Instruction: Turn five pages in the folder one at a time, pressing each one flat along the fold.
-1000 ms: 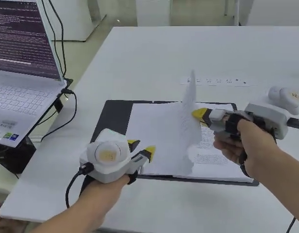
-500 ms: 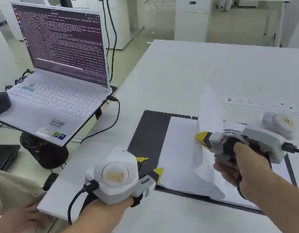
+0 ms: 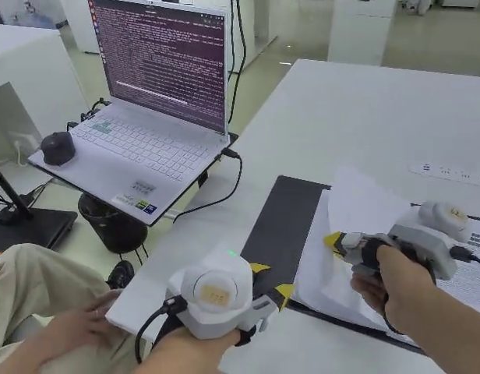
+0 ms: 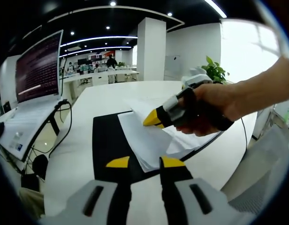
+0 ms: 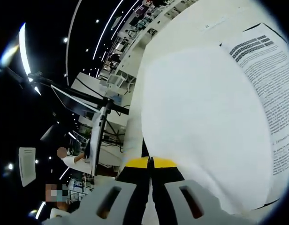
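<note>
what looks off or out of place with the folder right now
Only the page pinched in the right tool. It is lifted and bowed above the folder, mid-turn rather than flat. No tear or hard crease shows. The left tool is open by the black cover.

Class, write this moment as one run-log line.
step: page turn under way | right tongs: shut on white paper page, raised over open black folder | left tongs: open, empty, by folder's near edge

Left gripper (image 3: pixel 272 280) hovers at the desk's (image 3: pixel 341 117) near-left corner, jaws apart. Right gripper (image 3: pixel 333 239) points left, jaws pinched on a page (image 3: pixel 365 206).
</note>
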